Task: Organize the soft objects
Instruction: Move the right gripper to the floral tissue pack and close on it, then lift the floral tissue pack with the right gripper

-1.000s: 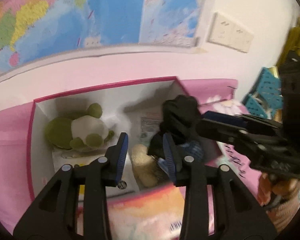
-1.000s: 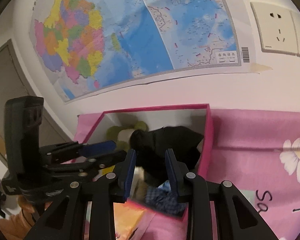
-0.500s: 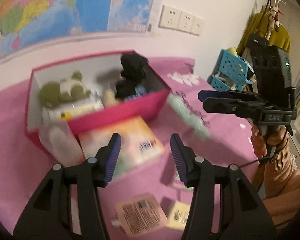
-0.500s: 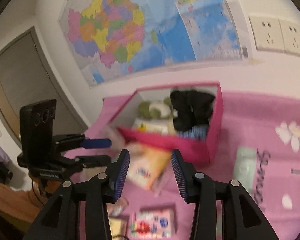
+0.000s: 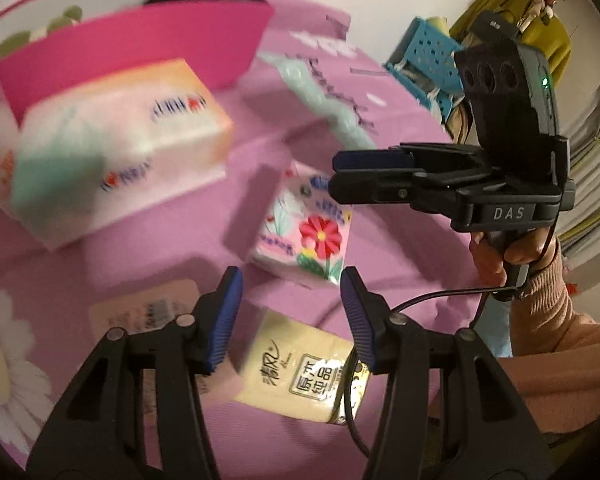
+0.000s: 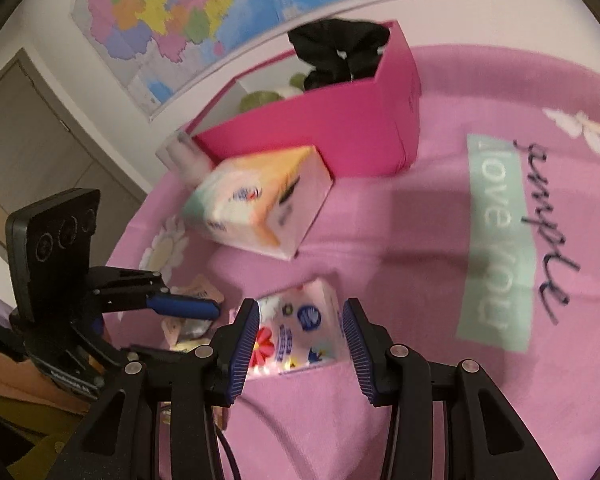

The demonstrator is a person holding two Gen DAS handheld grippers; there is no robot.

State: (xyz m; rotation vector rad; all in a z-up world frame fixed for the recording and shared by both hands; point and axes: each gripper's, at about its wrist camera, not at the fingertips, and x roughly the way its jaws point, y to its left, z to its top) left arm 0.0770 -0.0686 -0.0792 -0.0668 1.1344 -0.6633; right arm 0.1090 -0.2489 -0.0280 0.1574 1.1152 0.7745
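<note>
Pink box (image 6: 340, 136) is already holding black cloth (image 6: 340, 48); tissue packs are still lying near, and both released grippers (image 5: 290, 316) (image 6: 298, 340) are hovering, flowered pack (image 6: 300, 328) between right jaws.

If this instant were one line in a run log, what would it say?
left tongs: open, empty, above yellow tissue pack | right tongs: open, flowered tissue pack between fingers, not gripped | pink box: black cloth inside

Big tissue box (image 5: 116, 140) blurred; plush (image 6: 260, 100) half-hidden
</note>
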